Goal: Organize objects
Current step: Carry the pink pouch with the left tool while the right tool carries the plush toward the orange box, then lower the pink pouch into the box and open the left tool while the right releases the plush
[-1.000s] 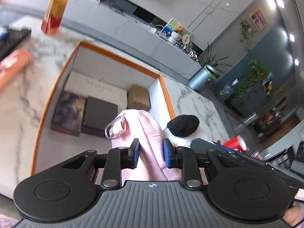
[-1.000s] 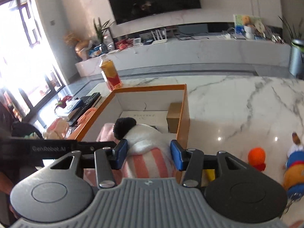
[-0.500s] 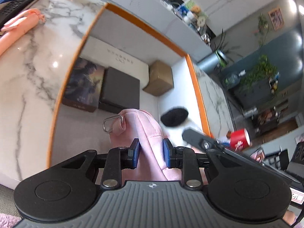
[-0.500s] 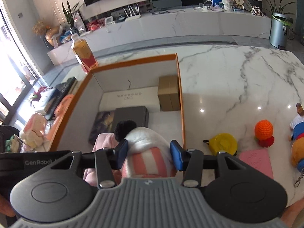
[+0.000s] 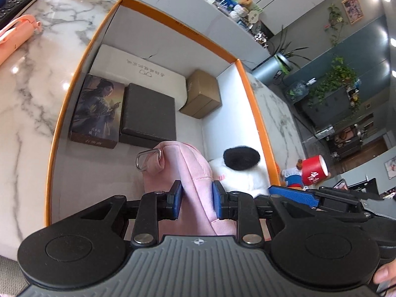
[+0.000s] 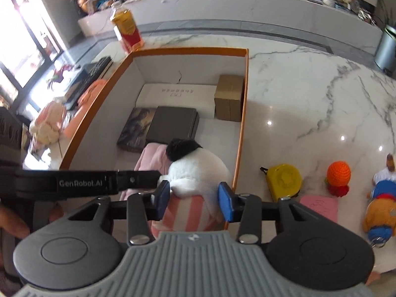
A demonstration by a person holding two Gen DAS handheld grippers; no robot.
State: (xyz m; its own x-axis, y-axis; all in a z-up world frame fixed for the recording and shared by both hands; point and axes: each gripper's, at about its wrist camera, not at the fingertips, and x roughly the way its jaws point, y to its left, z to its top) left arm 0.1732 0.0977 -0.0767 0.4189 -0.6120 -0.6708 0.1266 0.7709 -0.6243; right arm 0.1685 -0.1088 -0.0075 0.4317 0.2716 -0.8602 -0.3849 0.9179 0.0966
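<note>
An orange-rimmed white box [image 5: 178, 22] stands on the marble table. My left gripper [image 5: 196, 199] is shut on a pink plush pouch [image 5: 190, 168] with a metal clip, held low inside the box's near end. Right beside it lies a white plush toy [image 6: 198, 170] with a black ear and a pink-striped body. My right gripper [image 6: 194, 199] has that toy between its pads, which press on it while the jaws are closing. The toy [image 5: 237, 175] sits against the box's right wall. The two grippers are side by side, almost touching.
The box's far half holds a picture box [image 5: 99, 111], a dark grey box [image 5: 148, 113], a long white box [image 5: 138, 66] and a cardboard carton [image 5: 203, 94]. Right of the box lie a yellow case [image 6: 284, 180], an orange knitted ball [image 6: 338, 173] and a pink card [image 6: 319, 206]. A bottle [image 6: 126, 29] stands behind.
Both grippers have sunk and tipped down into the box's near end with their toys. The right jaws have narrowed on the white plush toy.
</note>
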